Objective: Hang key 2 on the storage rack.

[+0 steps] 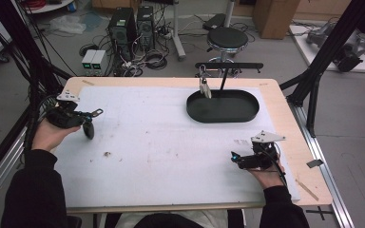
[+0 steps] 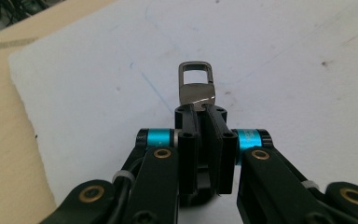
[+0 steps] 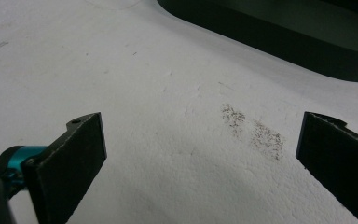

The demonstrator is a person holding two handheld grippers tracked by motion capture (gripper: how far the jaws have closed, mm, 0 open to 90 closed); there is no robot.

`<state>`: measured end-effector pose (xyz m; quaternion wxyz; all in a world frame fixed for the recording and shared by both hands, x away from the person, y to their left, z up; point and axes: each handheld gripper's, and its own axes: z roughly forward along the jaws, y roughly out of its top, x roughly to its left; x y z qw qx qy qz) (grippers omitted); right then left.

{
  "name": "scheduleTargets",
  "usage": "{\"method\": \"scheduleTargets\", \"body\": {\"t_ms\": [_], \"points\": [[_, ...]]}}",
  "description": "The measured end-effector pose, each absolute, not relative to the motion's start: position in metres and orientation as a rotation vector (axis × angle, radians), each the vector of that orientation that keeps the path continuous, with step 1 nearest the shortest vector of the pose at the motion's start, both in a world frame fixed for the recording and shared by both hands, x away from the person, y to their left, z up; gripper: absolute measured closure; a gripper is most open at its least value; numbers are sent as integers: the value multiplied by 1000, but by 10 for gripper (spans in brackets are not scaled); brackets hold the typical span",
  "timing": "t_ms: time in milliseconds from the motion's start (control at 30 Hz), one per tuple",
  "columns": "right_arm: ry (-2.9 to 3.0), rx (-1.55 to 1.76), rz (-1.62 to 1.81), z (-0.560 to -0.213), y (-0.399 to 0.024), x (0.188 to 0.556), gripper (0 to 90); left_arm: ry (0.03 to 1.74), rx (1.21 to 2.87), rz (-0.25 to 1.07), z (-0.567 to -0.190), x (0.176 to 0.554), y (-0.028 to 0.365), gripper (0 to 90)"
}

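Left tongs (image 2: 200,109) tight on flat metal clasp (image 2: 196,86) (rectangular loop); right tongs (image 3: 200,140) apart.

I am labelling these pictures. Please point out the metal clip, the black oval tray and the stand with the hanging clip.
metal clip (image 2: 196,84), left gripper view, on its flat body under the loop.
black oval tray (image 1: 247,113), high view, on its near wall.
stand (image 1: 228,65), high view, on its horizontal bar.

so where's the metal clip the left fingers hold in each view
high view: metal clip far left, sticking out of the left gripper.
left gripper view: centre, pinched between the fingers.
right gripper view: not in it.
shared landmark: white mat.
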<state>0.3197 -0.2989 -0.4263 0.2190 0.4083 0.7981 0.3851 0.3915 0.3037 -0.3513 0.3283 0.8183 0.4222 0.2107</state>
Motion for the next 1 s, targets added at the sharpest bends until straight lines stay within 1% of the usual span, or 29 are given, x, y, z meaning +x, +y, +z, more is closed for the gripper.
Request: {"method": "scheduleTargets", "body": {"t_ms": [367, 600, 833, 1000], "points": [[2217, 1129, 1070, -427, -298, 319, 7, 974, 2200, 586, -335, 394, 272, 835], [2216, 1129, 1072, -426, -298, 319, 7, 898, 2212, 570, -331, 397, 246, 835], [2224, 1124, 1074, -427, -297, 319, 7, 850, 2187, 606, -323, 399, 235, 836], [2230, 1118, 1067, -427, -296, 320, 7, 829, 2172, 604, -317, 400, 227, 835]]}}
